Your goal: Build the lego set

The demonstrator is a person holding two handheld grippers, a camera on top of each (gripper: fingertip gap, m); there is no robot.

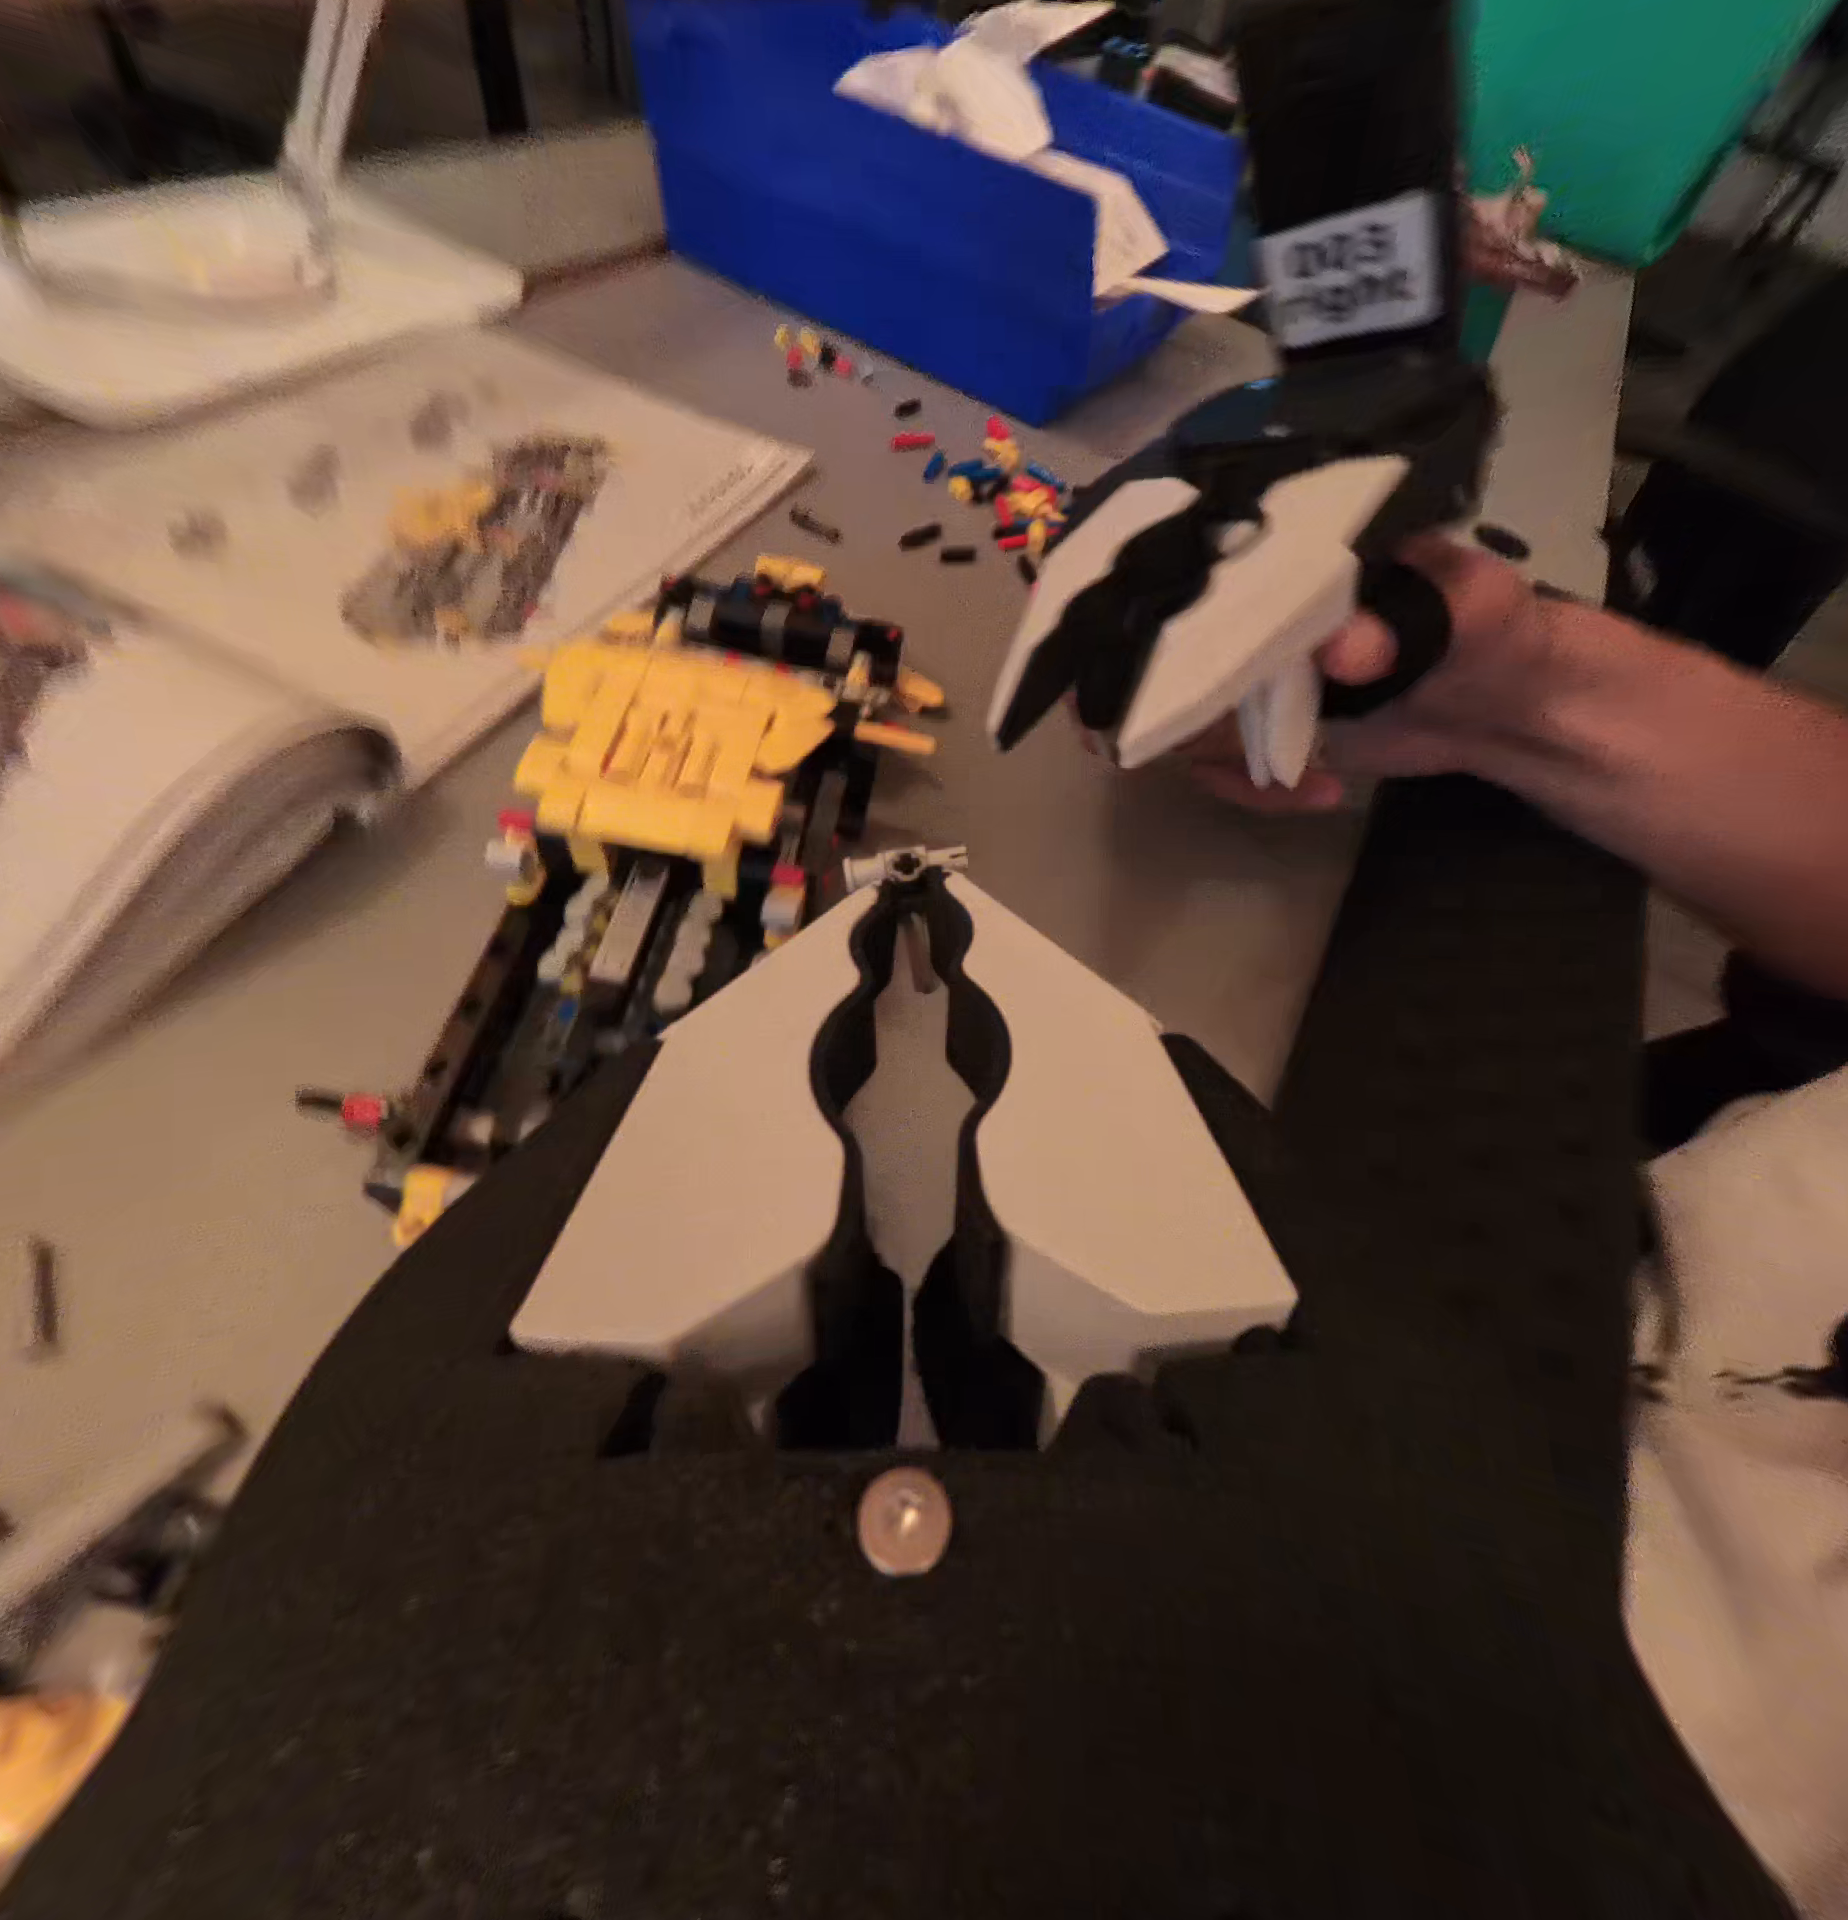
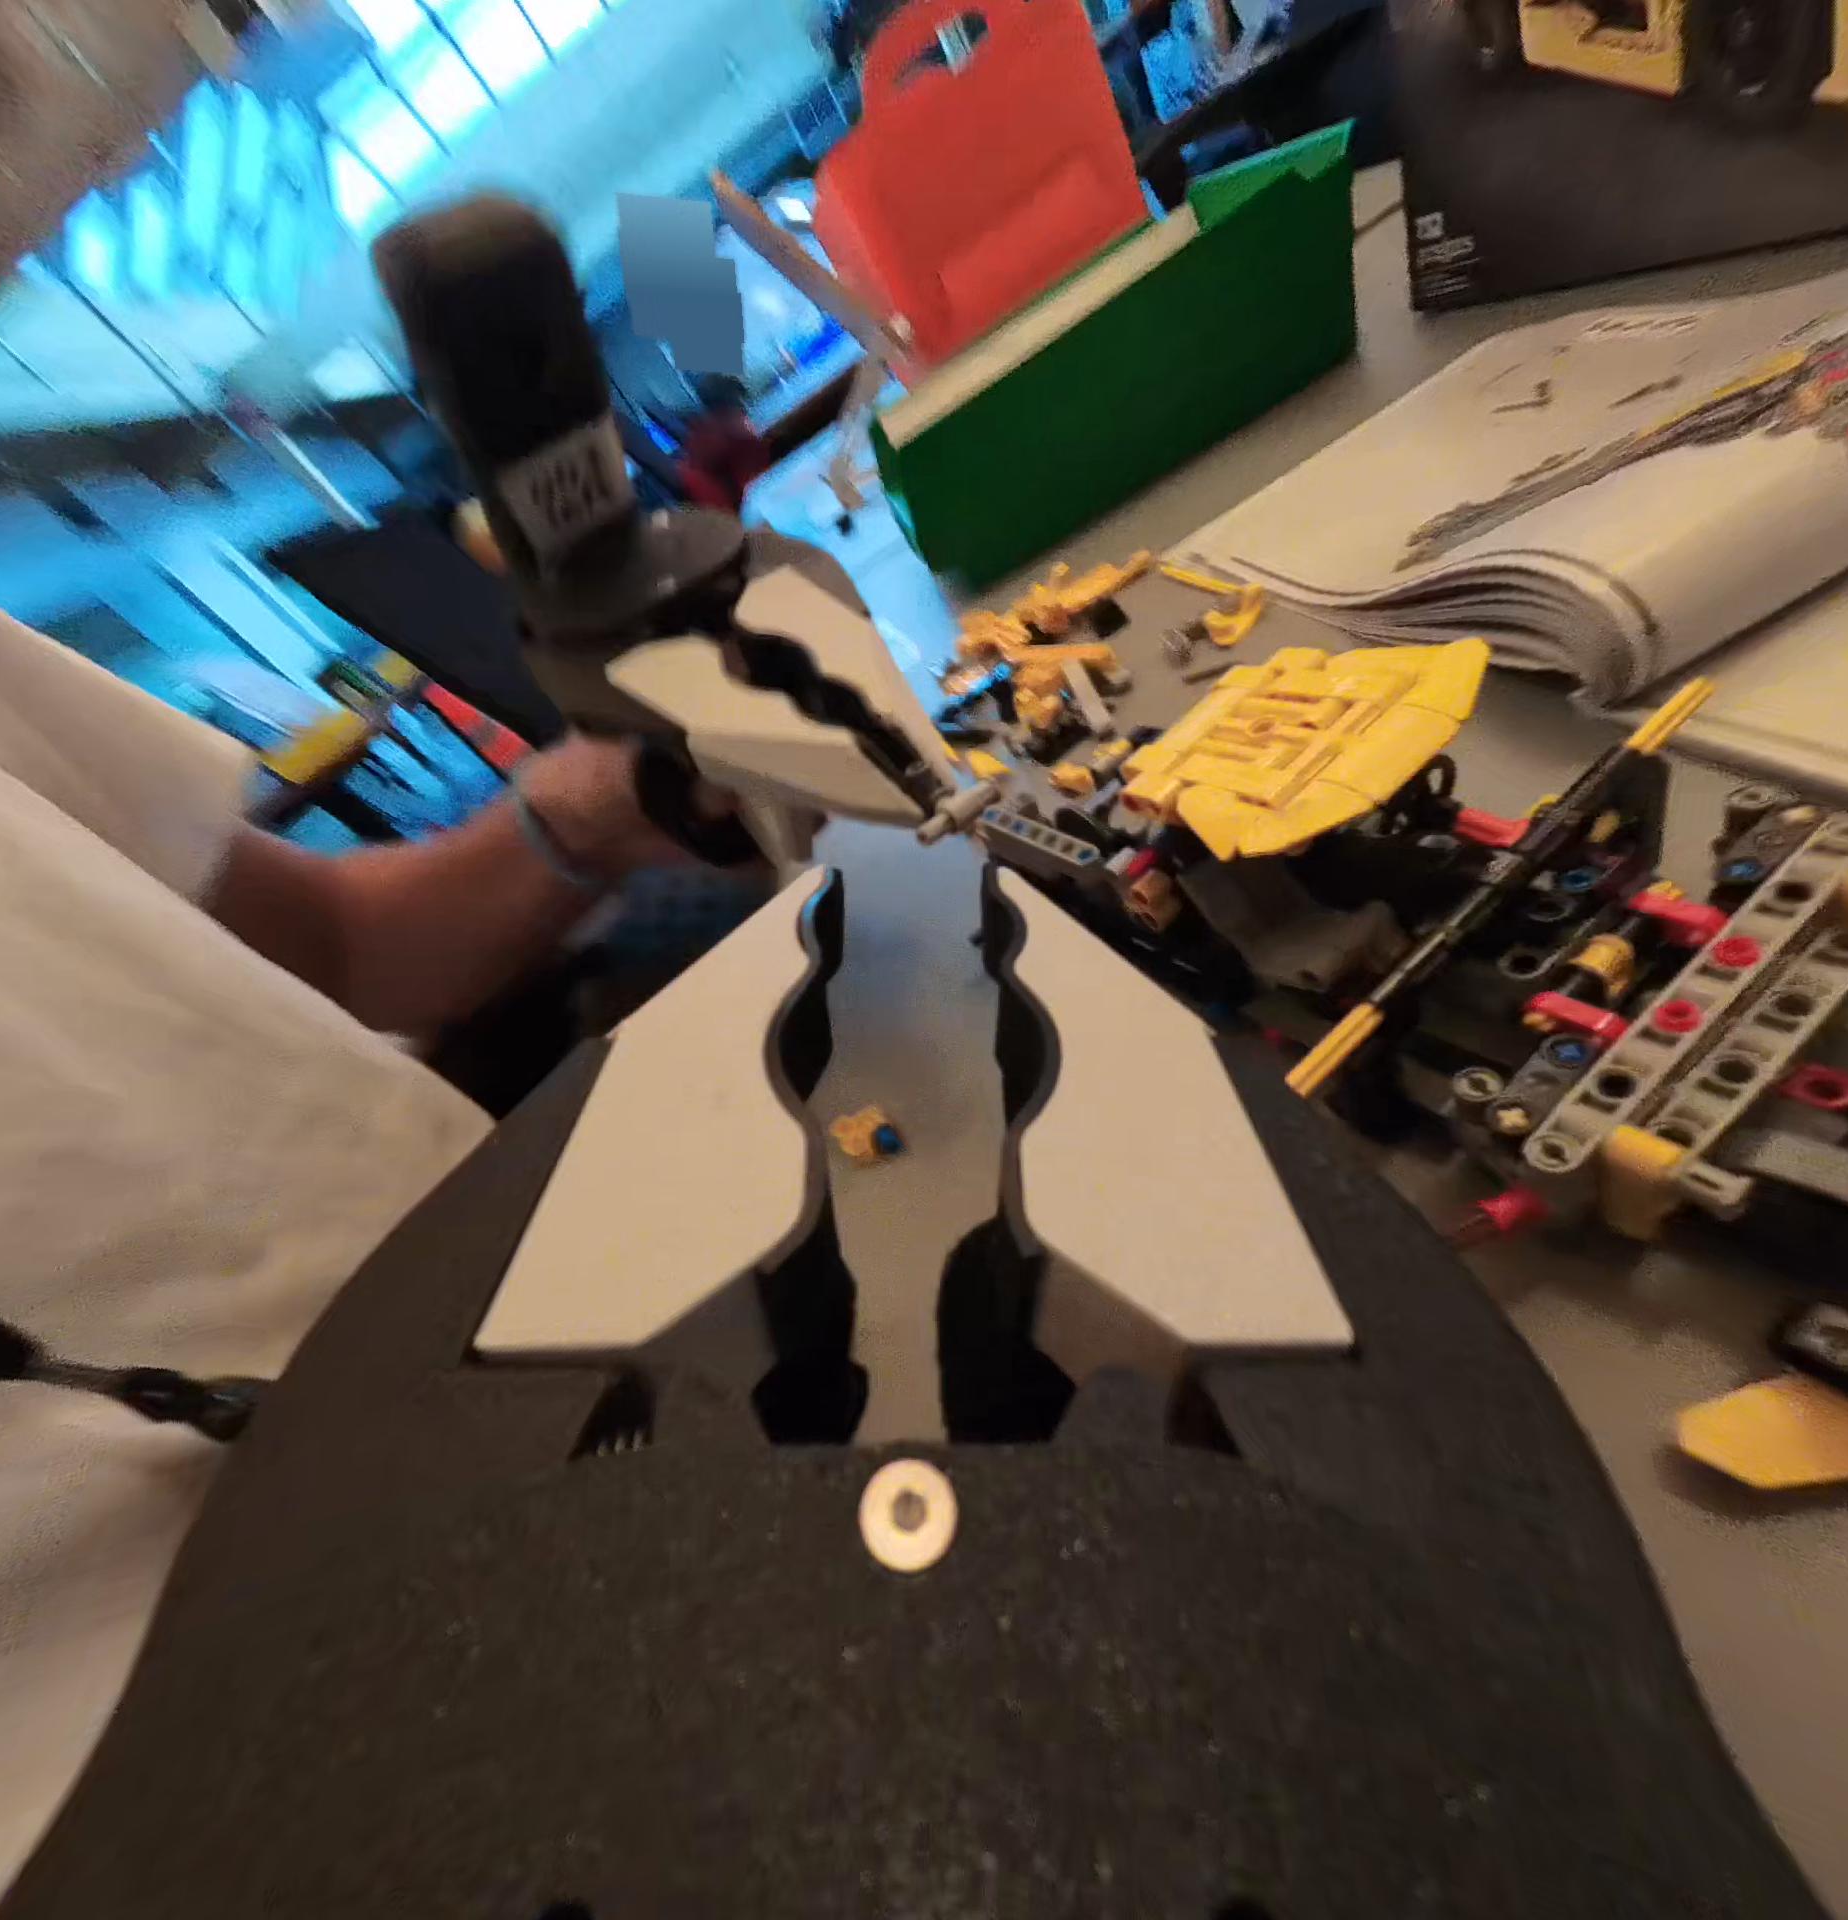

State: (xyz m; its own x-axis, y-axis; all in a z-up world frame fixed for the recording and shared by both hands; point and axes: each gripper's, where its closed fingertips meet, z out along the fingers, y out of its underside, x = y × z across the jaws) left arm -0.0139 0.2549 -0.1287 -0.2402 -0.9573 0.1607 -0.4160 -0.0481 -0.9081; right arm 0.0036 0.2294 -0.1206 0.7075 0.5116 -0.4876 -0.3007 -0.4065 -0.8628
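Left gripper (image 1: 904,883) was clenched on a small grey pin (image 1: 907,864), jaws nearly together; the pin's crosspiece stuck out past the tips and its shaft ran back between the pads. From the right wrist view the same gripper (image 2: 935,805) showed with the pin (image 2: 956,812) poking out at its tip, just beside the car's near end. Gripper held in the air, not touching the table (image 1: 1159,914).

Right gripper (image 2: 909,894) was released, jaws well apart, nothing between them. Through the gap a small yellow-and-blue piece (image 2: 866,1135) lay on the table, apart from both fingers. From the left wrist view this gripper (image 1: 1065,727) hung to the right of the car with a hand (image 1: 1419,675) on its grip.

Blue bin (image 1: 899,239) at the back held crumpled white paper (image 1: 993,94); other contents too blurred to tell. Green box (image 2: 1128,405) sat behind the loose yellow parts (image 2: 1045,644), contents hidden.

Car (image 1: 681,831), yellow panels over a black frame, lay on the table just left of the left gripper's tips, not touching. In the right wrist view the car (image 2: 1471,935) sat right of the open jaws, yellow hood toward the left gripper. Open manual (image 1: 328,582) beside the car. Scattered small pins (image 1: 1003,488) lay near the blue bin.
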